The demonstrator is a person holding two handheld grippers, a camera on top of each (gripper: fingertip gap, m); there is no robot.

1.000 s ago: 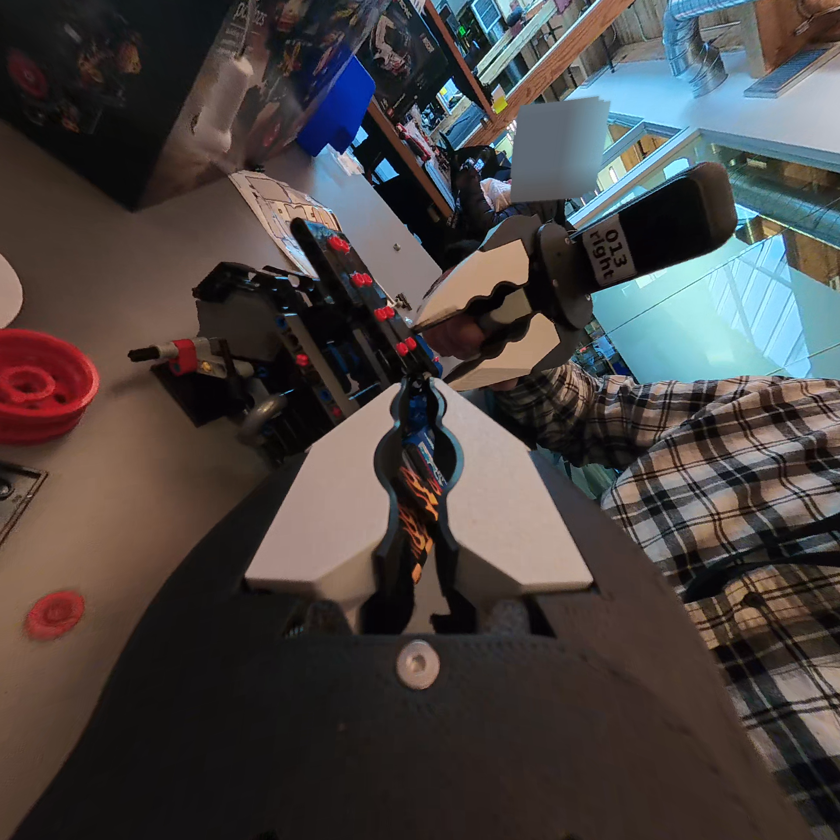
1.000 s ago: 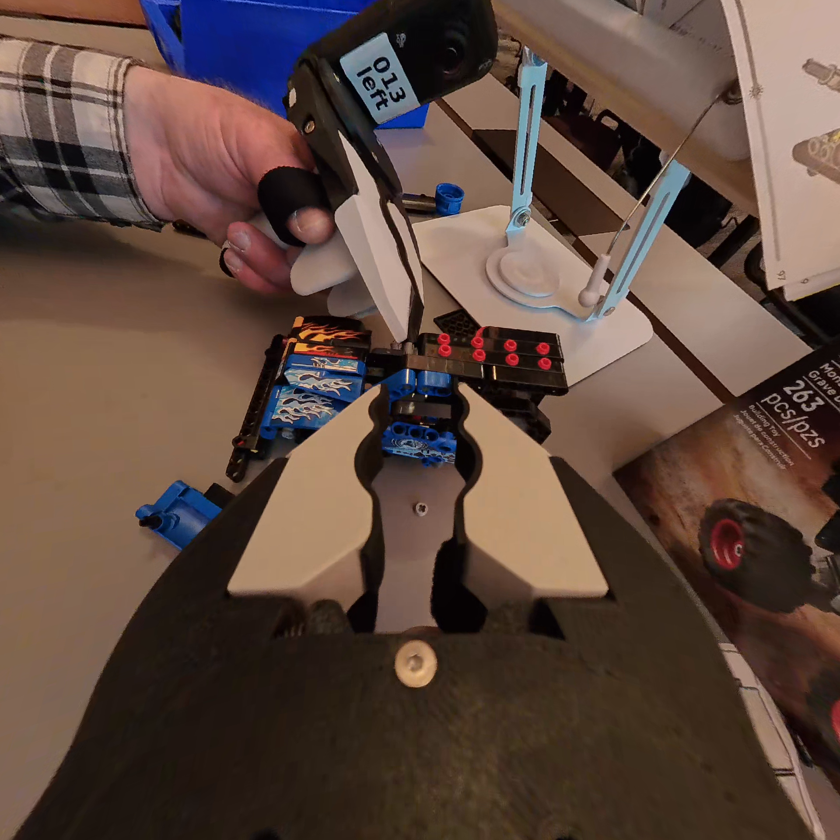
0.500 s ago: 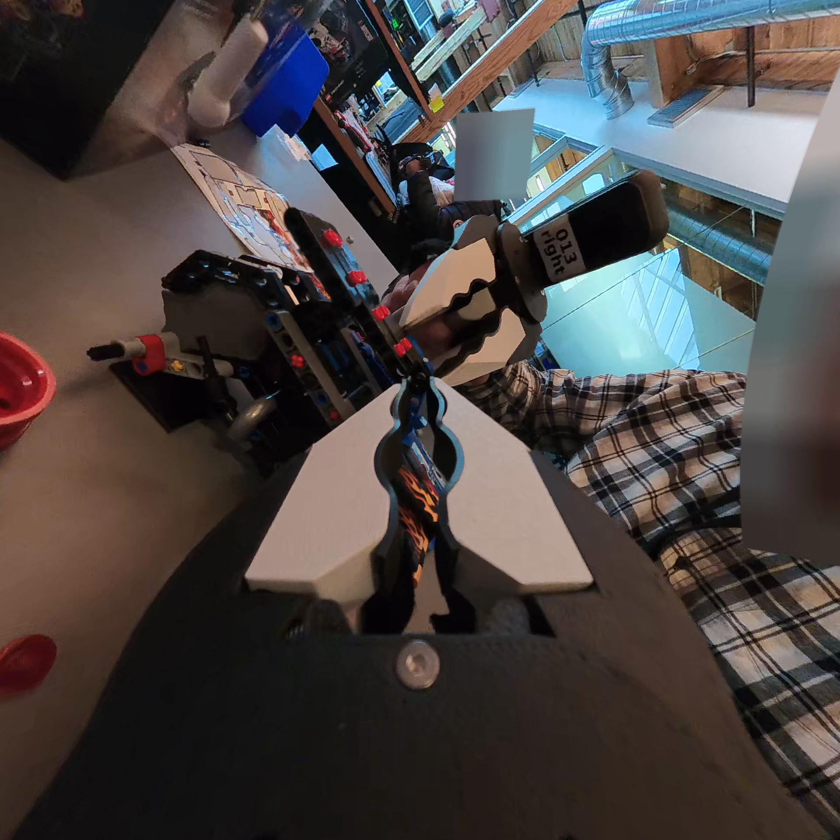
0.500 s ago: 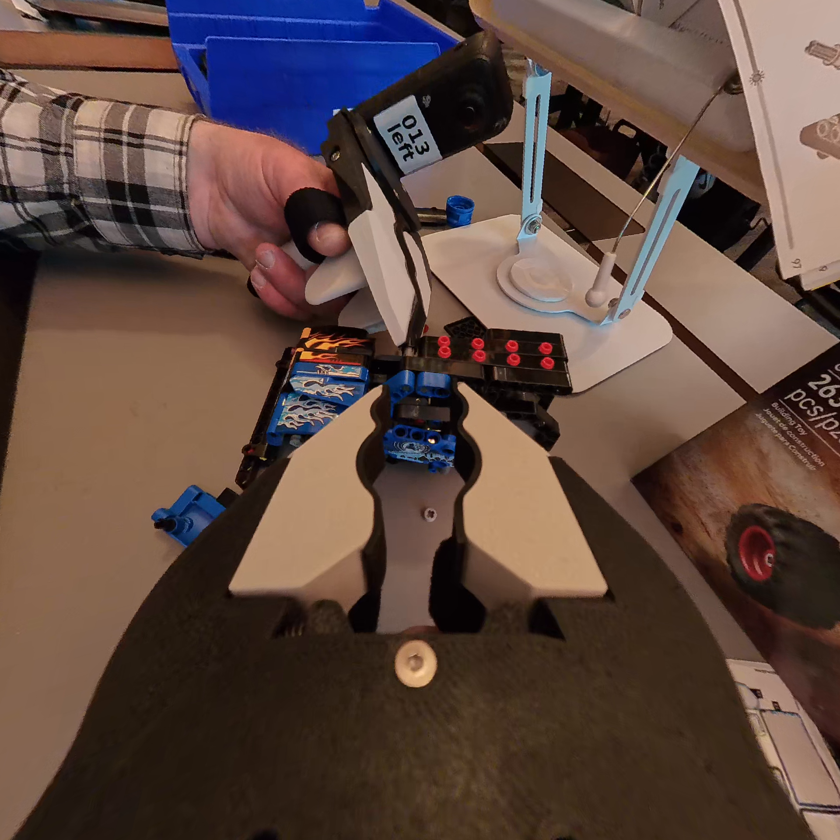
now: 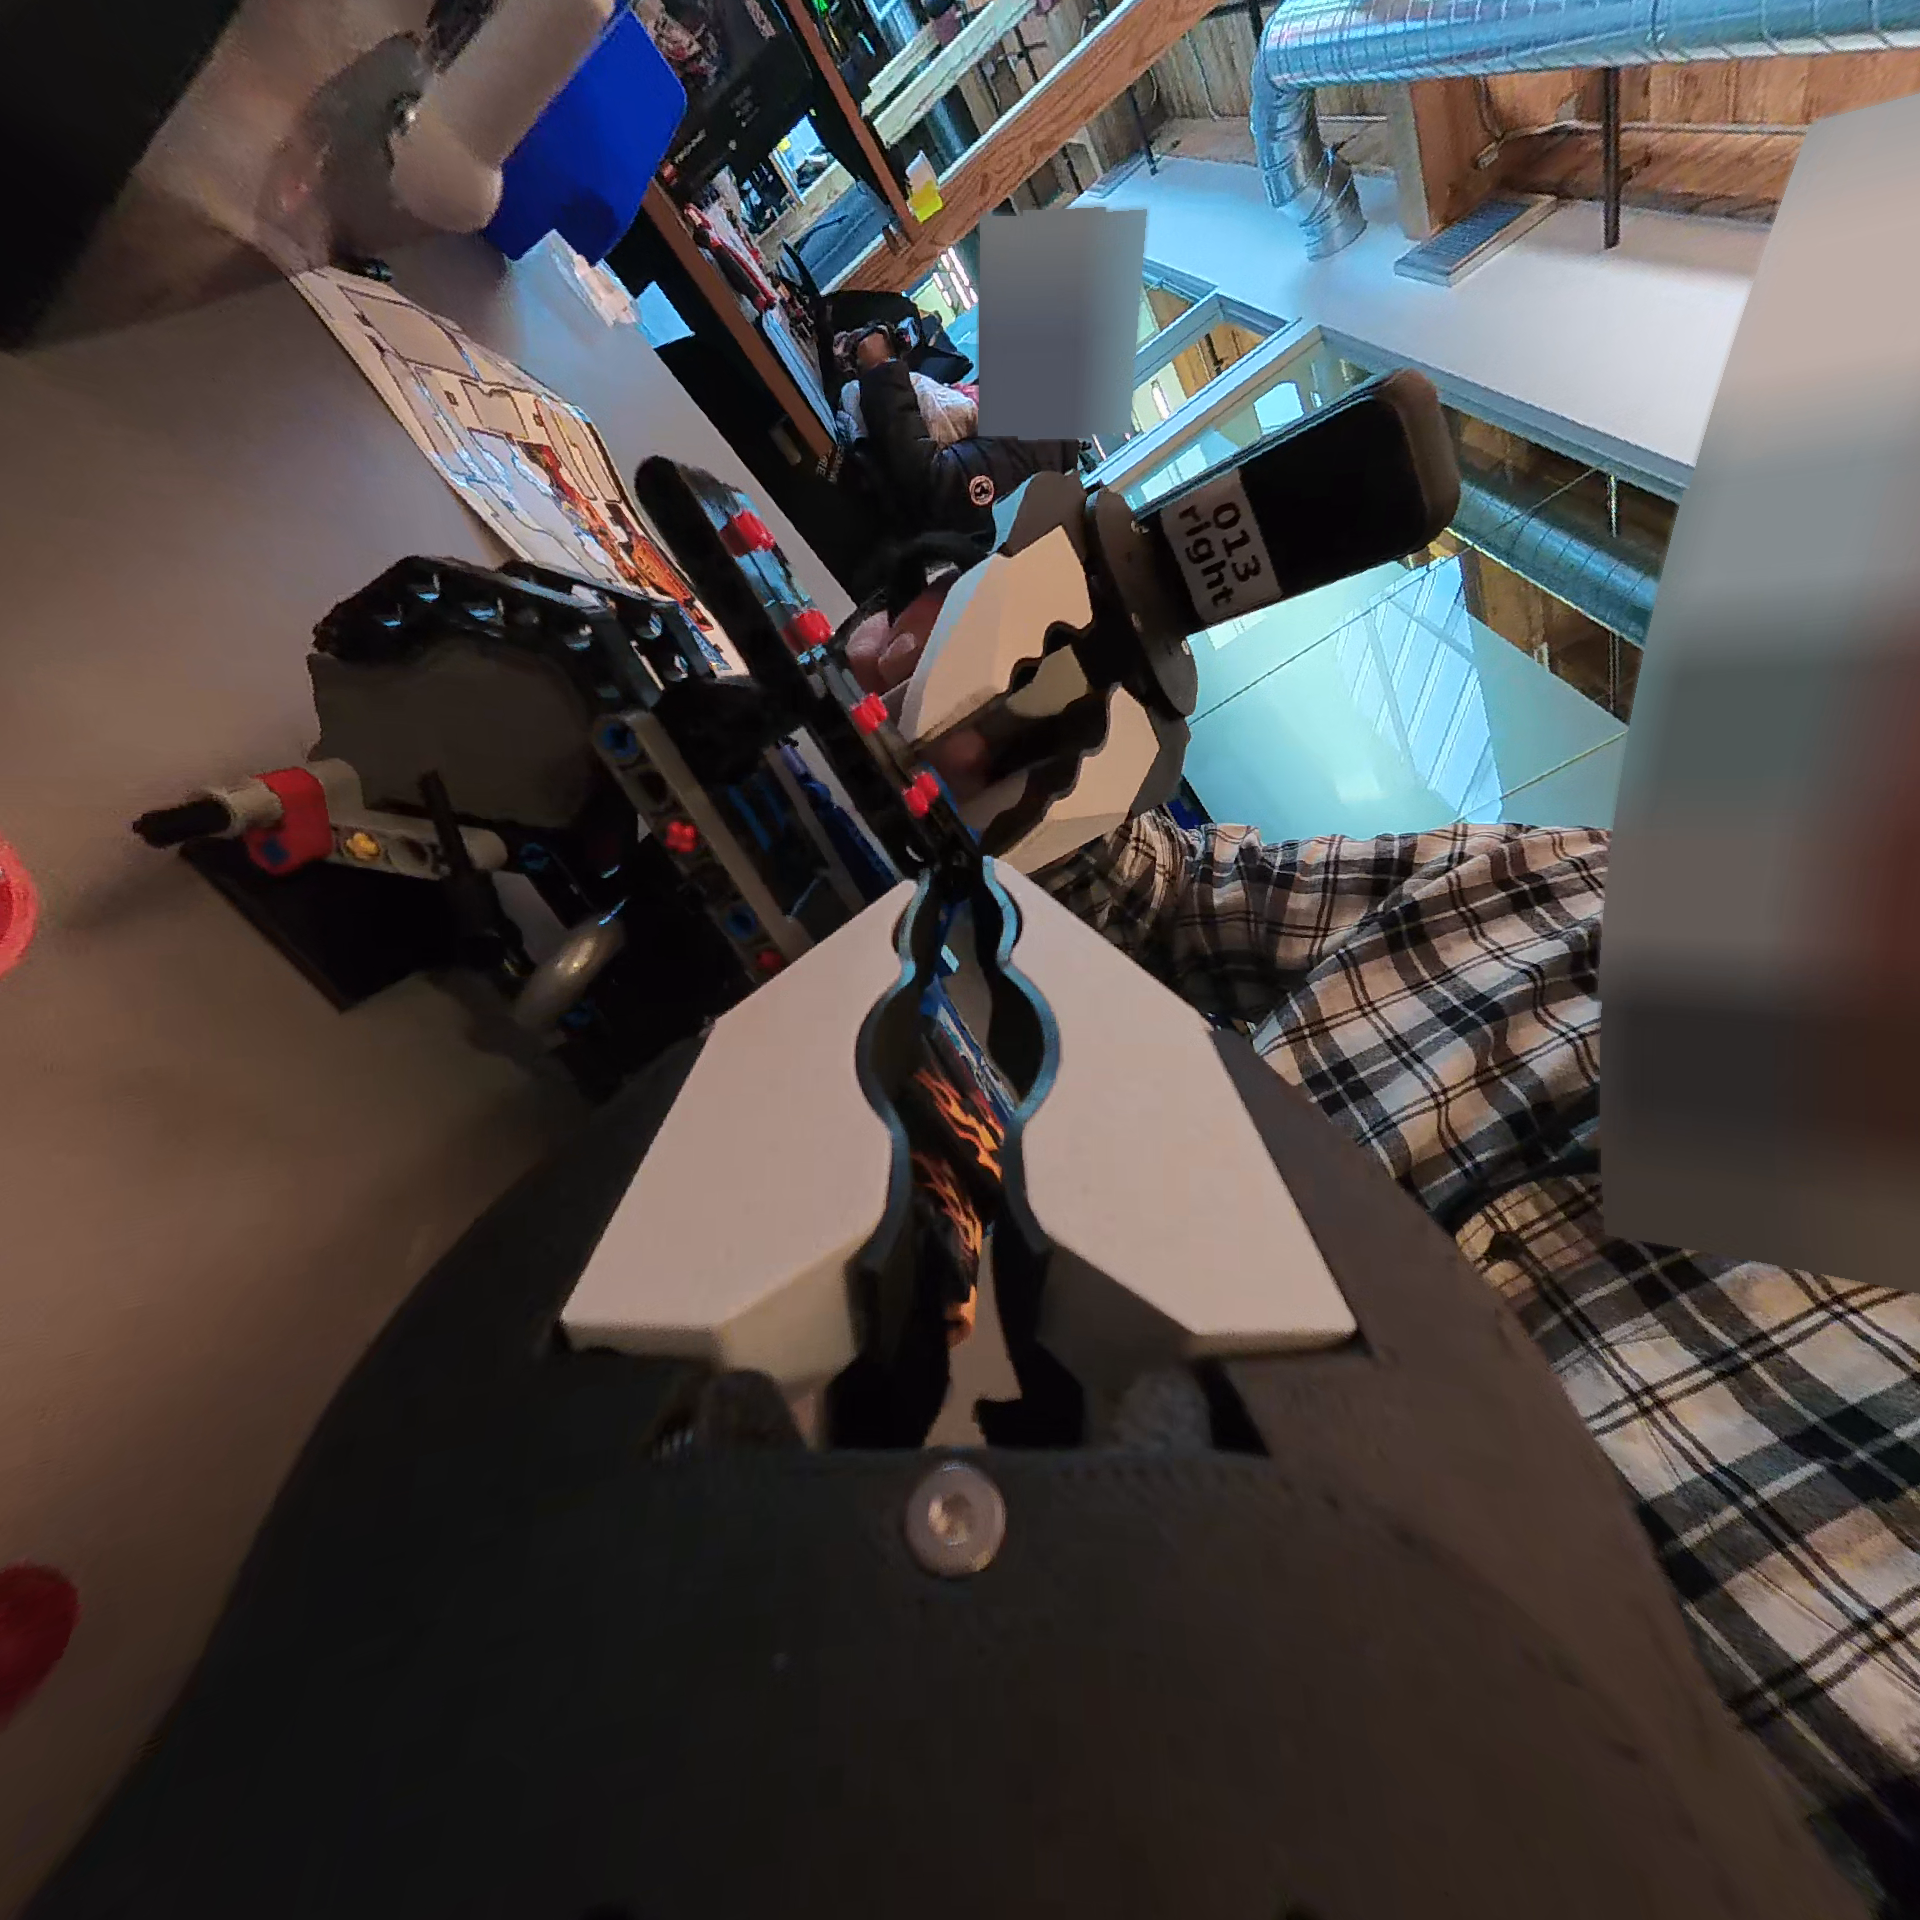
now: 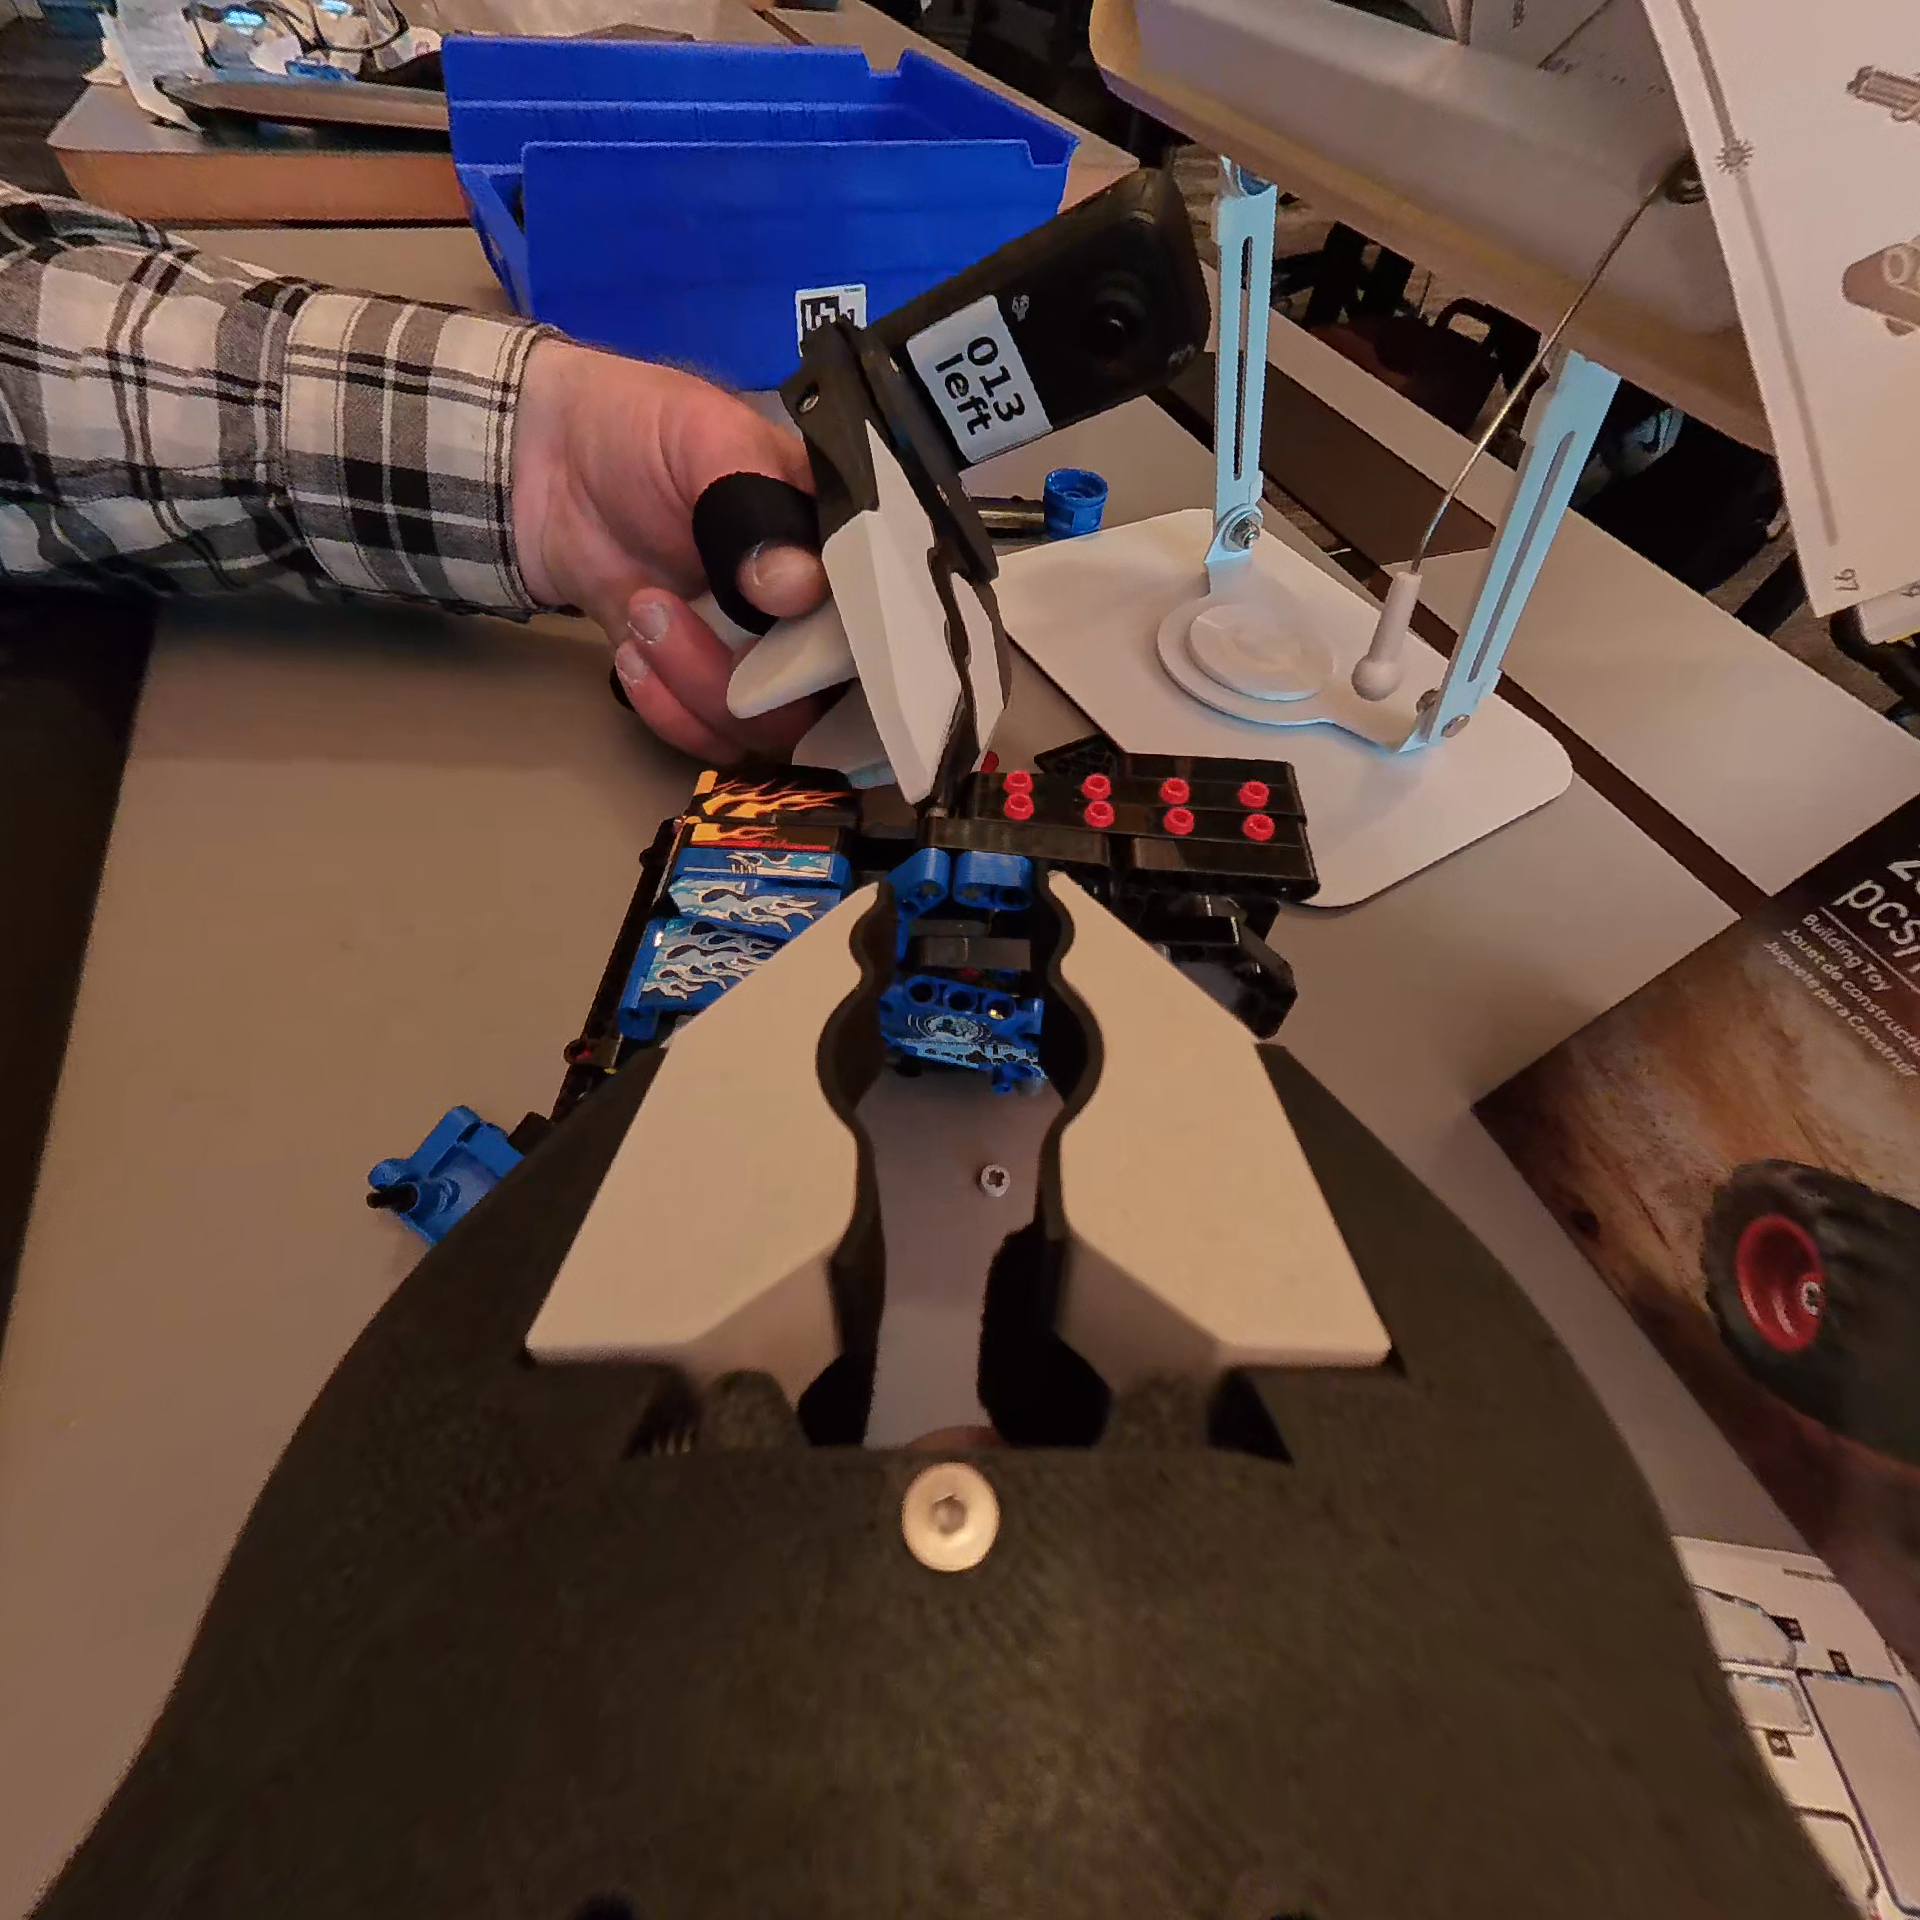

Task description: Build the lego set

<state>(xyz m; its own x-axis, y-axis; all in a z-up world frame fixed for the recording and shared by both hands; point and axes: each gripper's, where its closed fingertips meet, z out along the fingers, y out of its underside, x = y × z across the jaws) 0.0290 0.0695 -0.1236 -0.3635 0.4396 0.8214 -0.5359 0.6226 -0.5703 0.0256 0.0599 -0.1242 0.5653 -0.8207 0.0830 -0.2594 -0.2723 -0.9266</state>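
The lego truck model (image 6: 1132,821) is black with red pins, blue flame-sticker panels and a blue middle block. In the left wrist view its underside (image 5: 540,717) with a grey axle faces me. My left gripper (image 5: 951,883) is shut on the model's thin black edge beam, with an orange flame panel between its jaws. It also shows in the right wrist view (image 6: 940,784), coming down on the beam from above. My right gripper (image 6: 971,904) is shut on the blue middle block. It shows in the left wrist view (image 5: 940,753) behind the model.
A blue bin (image 6: 758,208) and a white stand (image 6: 1299,665) are behind the model. A loose blue piece (image 6: 442,1169) lies at the left. A printed box (image 6: 1766,1195) is at the right. An instruction sheet (image 5: 499,447) and red parts (image 5: 31,1631) lie on the grey table (image 6: 312,883). Less than 4 cm separates the two grippers' tips. My right gripper's tips are some 12 cm from the loose blue piece (image 6: 442,1169).
Both grippers keep their hold on the model. The background has shifted in both views: the red wheel has slid almost out of the left view, and more of the blue bin shows.
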